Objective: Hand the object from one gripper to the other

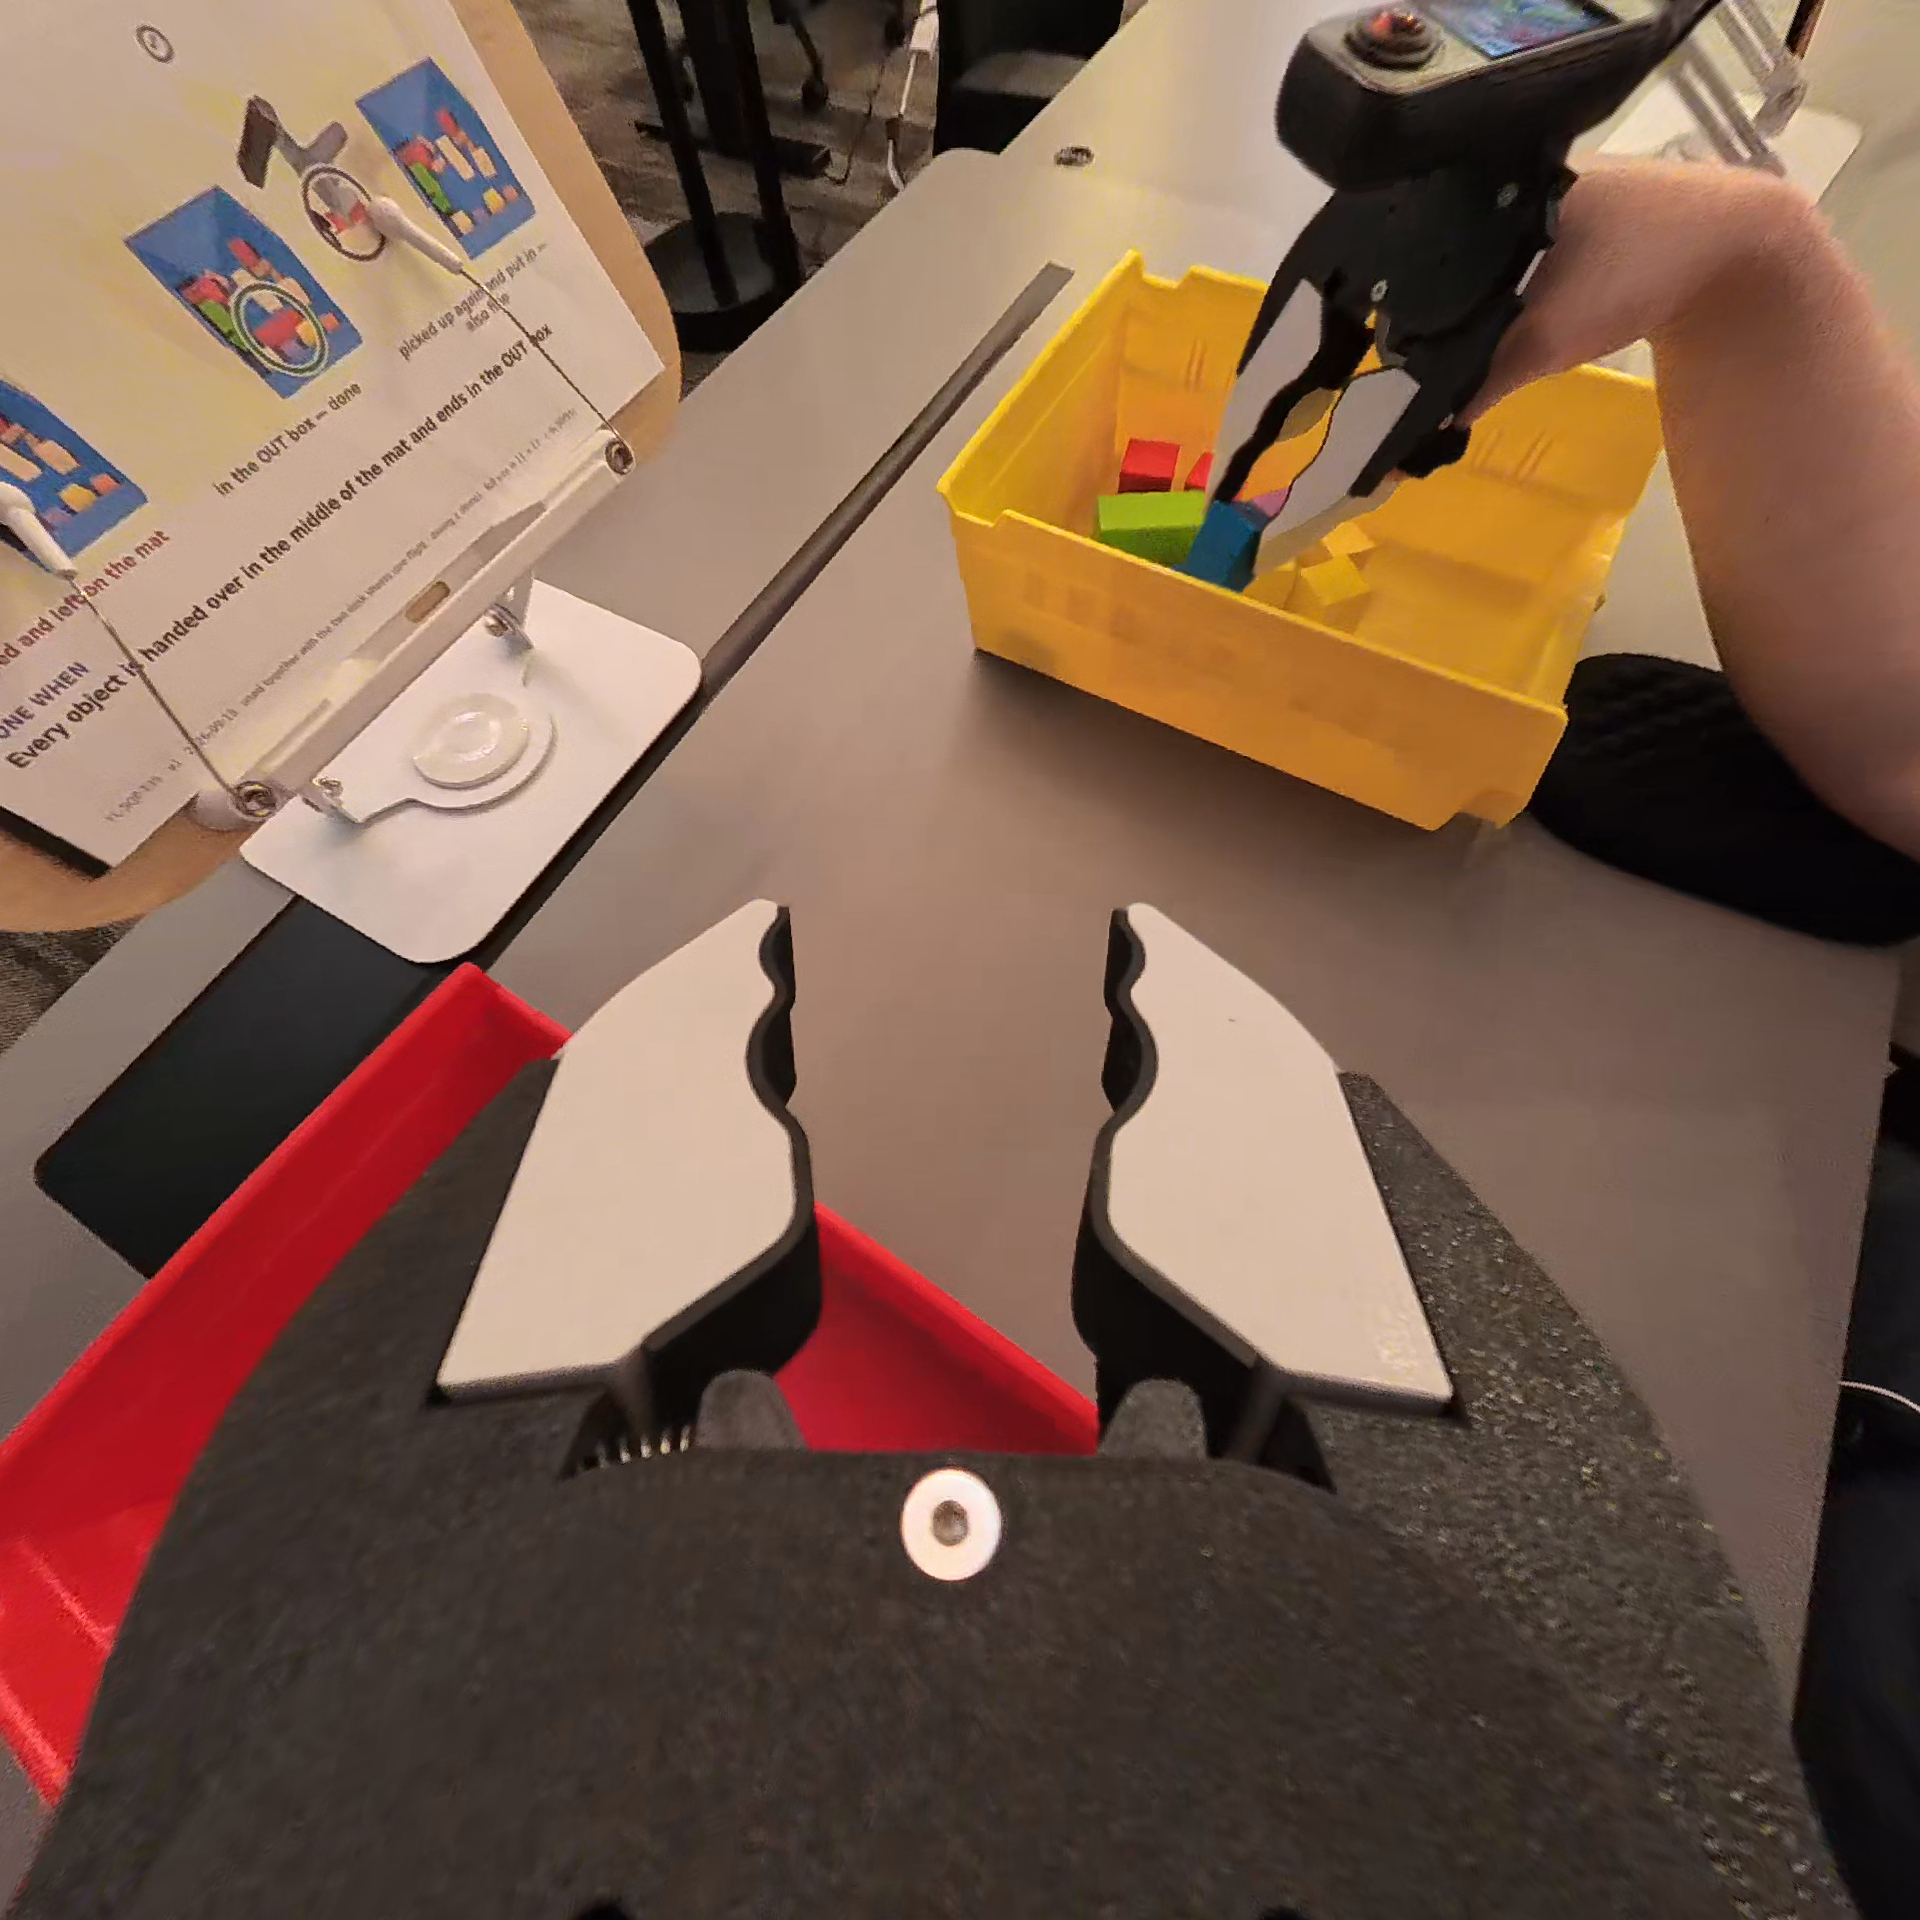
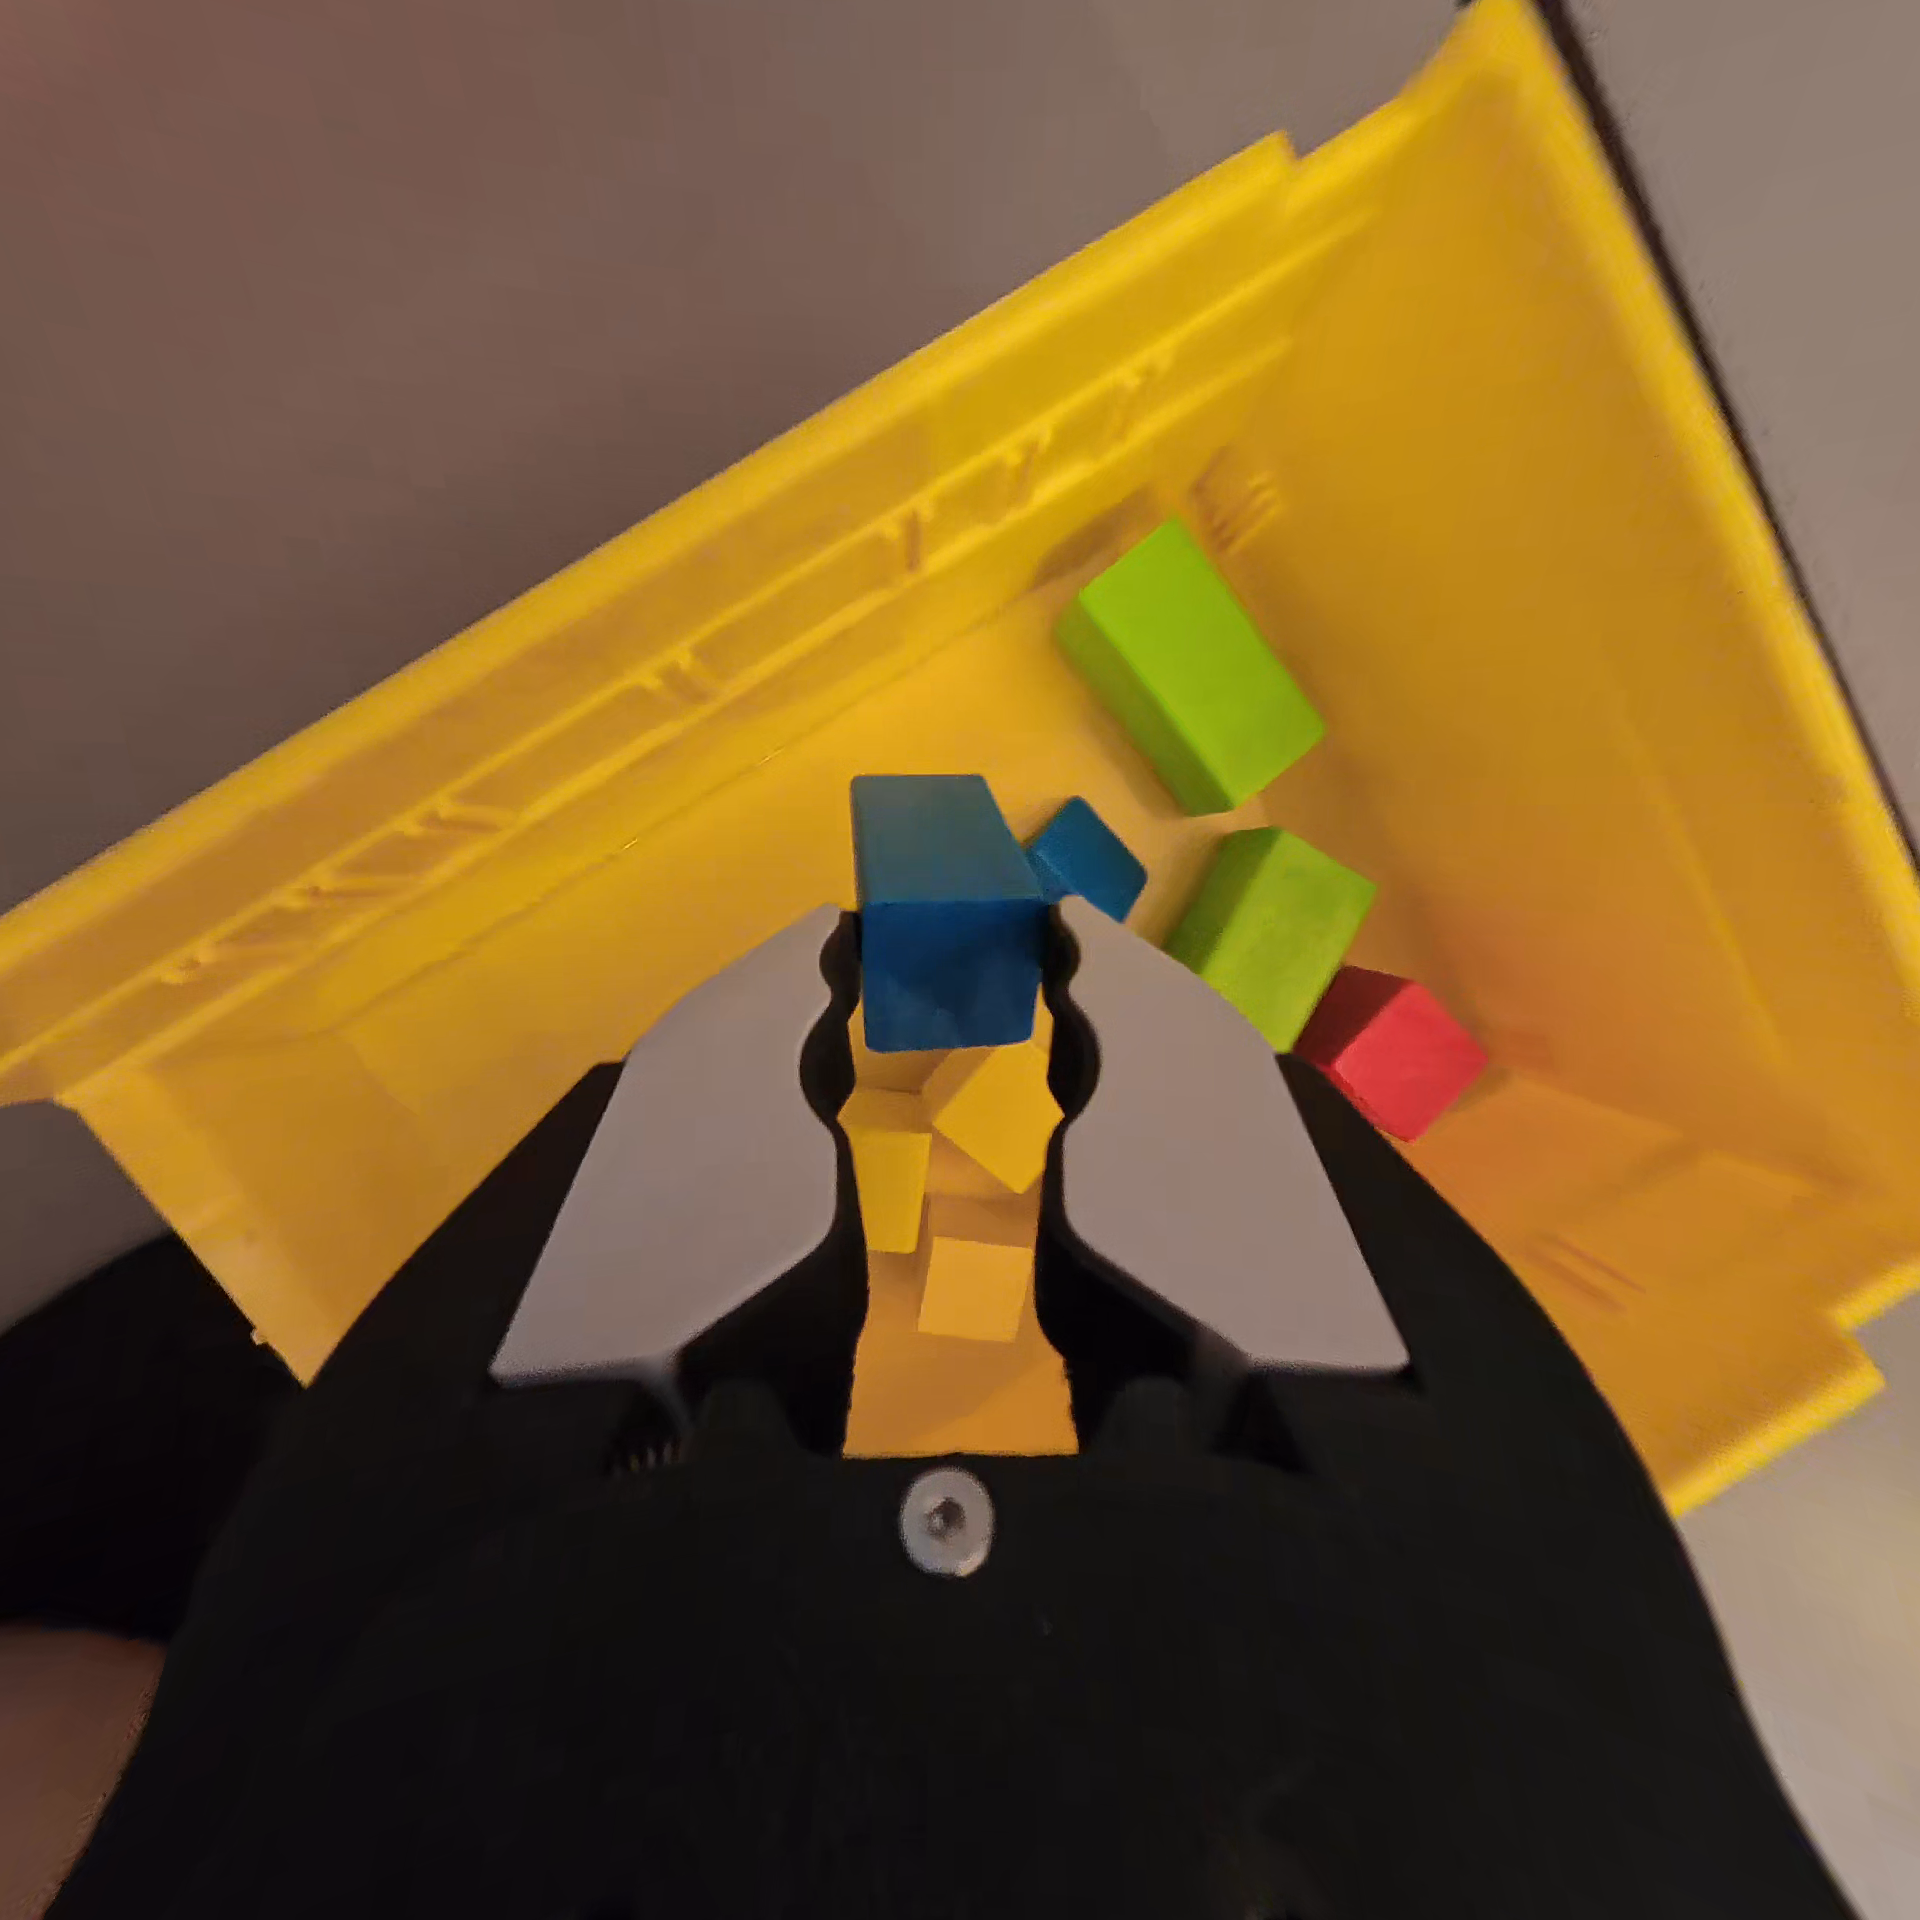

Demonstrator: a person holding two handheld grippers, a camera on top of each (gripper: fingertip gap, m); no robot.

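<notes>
Currently, step: lift out of bin.
Left gripper (image 1: 945,1049): fingers spread wide, empty, above red tray (image 1: 312,1174).
Blue block (image 2: 951,925): inside yellow bin (image 2: 623,665), far right.
Right gripper (image 2: 951,977): clamped on block; raise straight, clearing neighbouring blocks.

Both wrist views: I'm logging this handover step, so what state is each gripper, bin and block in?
Right gripper: shut on the blue block, inside the yellow bin.
Blue block: gripped between the fingertips.
Left gripper: open, empty, above the red bin's edge.
Yellow bin: holds green, red, yellow and another blue block.
Red bin: visible part holds nothing.
Green blocks: lying loose in the bin.
</notes>
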